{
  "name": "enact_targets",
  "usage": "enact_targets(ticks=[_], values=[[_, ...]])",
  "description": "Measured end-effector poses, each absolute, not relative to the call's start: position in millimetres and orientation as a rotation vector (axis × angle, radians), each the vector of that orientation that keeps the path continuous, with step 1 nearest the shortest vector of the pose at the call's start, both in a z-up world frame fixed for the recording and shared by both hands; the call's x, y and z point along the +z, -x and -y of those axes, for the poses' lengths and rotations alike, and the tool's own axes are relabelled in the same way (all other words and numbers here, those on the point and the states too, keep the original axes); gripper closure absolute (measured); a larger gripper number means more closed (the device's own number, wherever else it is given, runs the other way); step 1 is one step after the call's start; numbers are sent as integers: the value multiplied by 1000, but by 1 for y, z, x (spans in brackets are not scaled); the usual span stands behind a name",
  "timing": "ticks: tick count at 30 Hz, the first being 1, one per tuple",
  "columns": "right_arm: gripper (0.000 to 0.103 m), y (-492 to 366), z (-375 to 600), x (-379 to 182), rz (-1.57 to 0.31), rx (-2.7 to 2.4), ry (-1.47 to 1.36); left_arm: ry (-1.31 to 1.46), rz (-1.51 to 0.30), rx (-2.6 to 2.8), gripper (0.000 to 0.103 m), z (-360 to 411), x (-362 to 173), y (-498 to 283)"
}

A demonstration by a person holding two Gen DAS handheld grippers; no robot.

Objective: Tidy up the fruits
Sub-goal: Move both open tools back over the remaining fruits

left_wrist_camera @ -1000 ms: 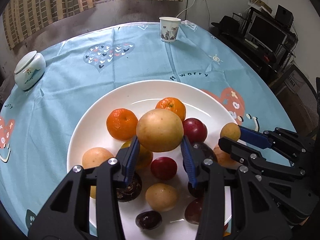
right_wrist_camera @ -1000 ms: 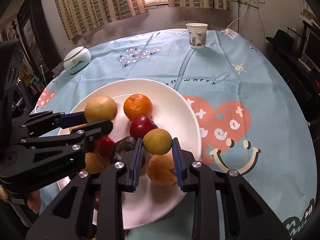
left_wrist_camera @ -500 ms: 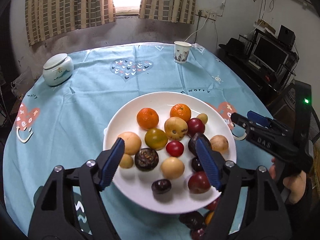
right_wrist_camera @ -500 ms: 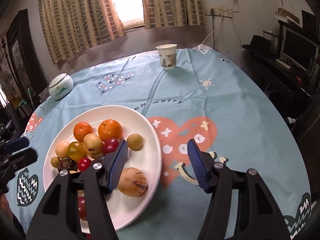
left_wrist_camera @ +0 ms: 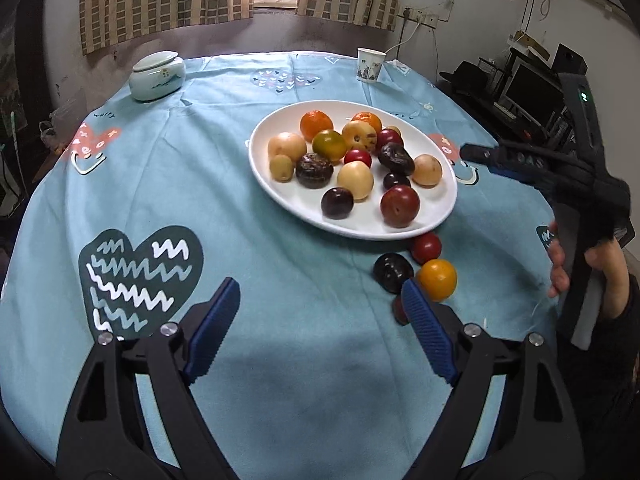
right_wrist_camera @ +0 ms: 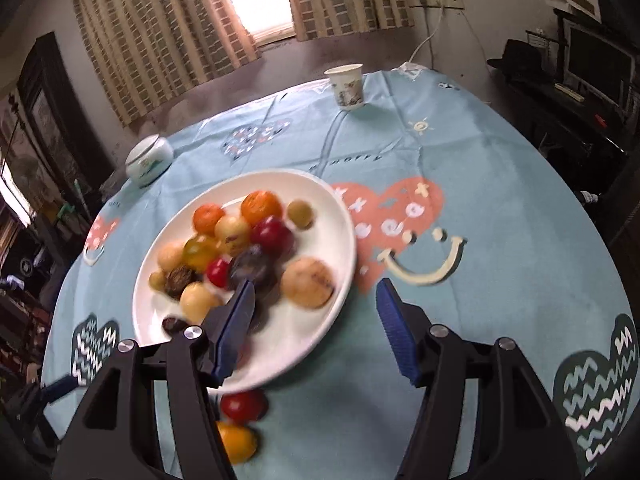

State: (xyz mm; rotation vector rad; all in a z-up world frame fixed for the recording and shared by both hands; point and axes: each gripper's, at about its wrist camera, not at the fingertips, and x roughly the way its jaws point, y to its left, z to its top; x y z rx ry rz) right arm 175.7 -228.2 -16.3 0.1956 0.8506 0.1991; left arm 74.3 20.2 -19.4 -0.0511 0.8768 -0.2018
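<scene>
A white plate [left_wrist_camera: 436, 216] holds several fruits: oranges, yellow and red plums, dark passion fruits. It also shows in the right wrist view [right_wrist_camera: 340, 216]. Off the plate near its front edge lie a red tomato [left_wrist_camera: 426, 247], a dark fruit [left_wrist_camera: 392, 272] and an orange-yellow fruit [left_wrist_camera: 437, 280]; the tomato [right_wrist_camera: 242, 406] and orange-yellow fruit [right_wrist_camera: 236, 442] show blurred in the right wrist view. My left gripper [left_wrist_camera: 320, 328] is open and empty, above the cloth in front of the plate. My right gripper [right_wrist_camera: 314, 328] is open and empty, near the plate's right edge; it also shows in the left wrist view [left_wrist_camera: 484, 158].
A paper cup [left_wrist_camera: 370, 65] stands at the far side of the round table with its blue cloth [left_wrist_camera: 168, 184]. A white lidded jar [left_wrist_camera: 157, 75] stands far left. A desk with monitors [left_wrist_camera: 532, 88] is to the right.
Both grippers have let go of the fruits they held, opened wide and pulled back from the plate. The released fruits now lie on the plate. The right wrist view is blurred by motion.
</scene>
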Motion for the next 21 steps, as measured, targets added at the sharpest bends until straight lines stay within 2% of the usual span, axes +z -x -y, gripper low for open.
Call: enact_targets(ticks=[2,4,5,12,14,16,17,18,21], values=[[37,-142,212,-17,-878,261,-156,66,-869,-208,17,-28,-21,-68],[25,-113,200,-20,-894,291,-138,75,-858,-213,17,-32,-23,-61],[23,-100,196,-23,-893,290,-132,77,-854,-218,17,-33,-24,-58],[23,-65,178,-43,-862,267,-115,82,-862,-281,17,-32,-37,-37],[27,-72,175,-51,-865,264,-111,78,-865,-289,17,-32,-40,-31],[34,-79,174,-60,-896,266,-127,72,-868,-289,16,-33,-44,-25],[45,-83,173,-65,-915,279,-142,74,-871,-289,16,-34,-45,-23],[50,-89,172,-70,-938,291,-157,78,-875,-289,16,-35,-47,-22],[51,-102,171,-77,-960,328,-210,95,-888,-294,16,-36,-50,-26]])
